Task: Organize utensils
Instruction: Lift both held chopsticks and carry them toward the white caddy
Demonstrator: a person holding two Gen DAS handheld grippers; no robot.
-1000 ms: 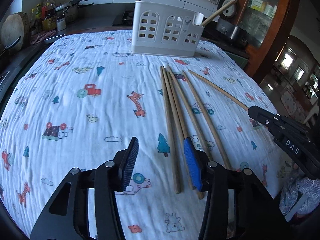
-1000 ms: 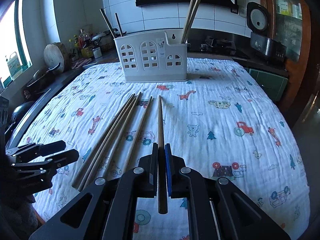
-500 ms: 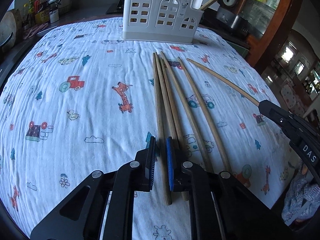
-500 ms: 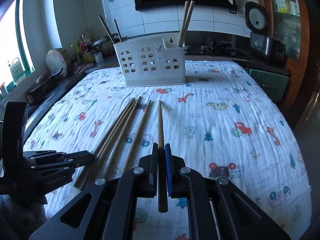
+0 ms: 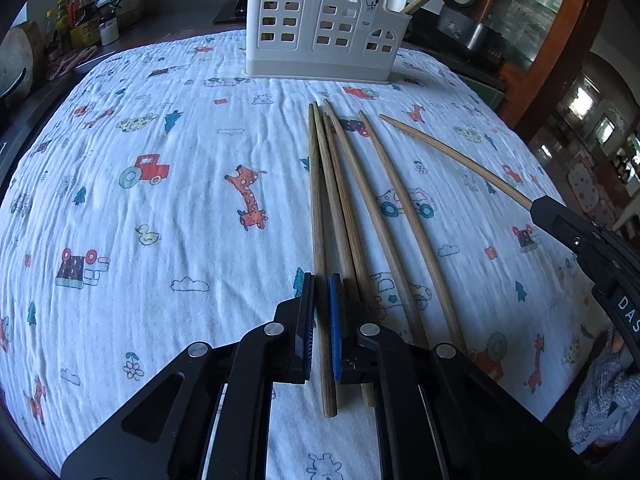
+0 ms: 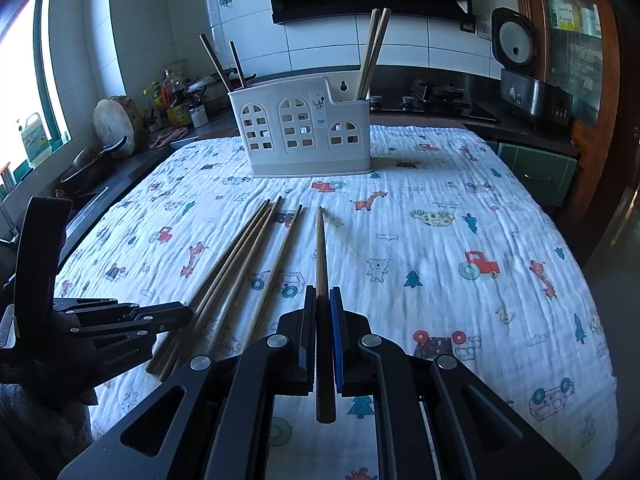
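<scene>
1. Kitchen setting: a counter (image 5: 120, 208) draped in crinkled white cloth printed with cartoon animals and vehicles.
2. White perforated plastic utensil holder (image 5: 326, 36) at 12 o'clock, already holding several sticks.
3. Left gripper (image 5: 322, 320): jaws, apart a second ago, now clamped on the leftmost wooden chopstick (image 5: 318, 220) of the loose group (image 5: 376, 208) at centre.
4. Right gripper (image 6: 323, 322): jaws clamped on another chopstick (image 6: 320, 248).
5. Judgement: both hands loaded; transfer to the holder follows. Round, smooth, tapered sticks may roll.
</scene>
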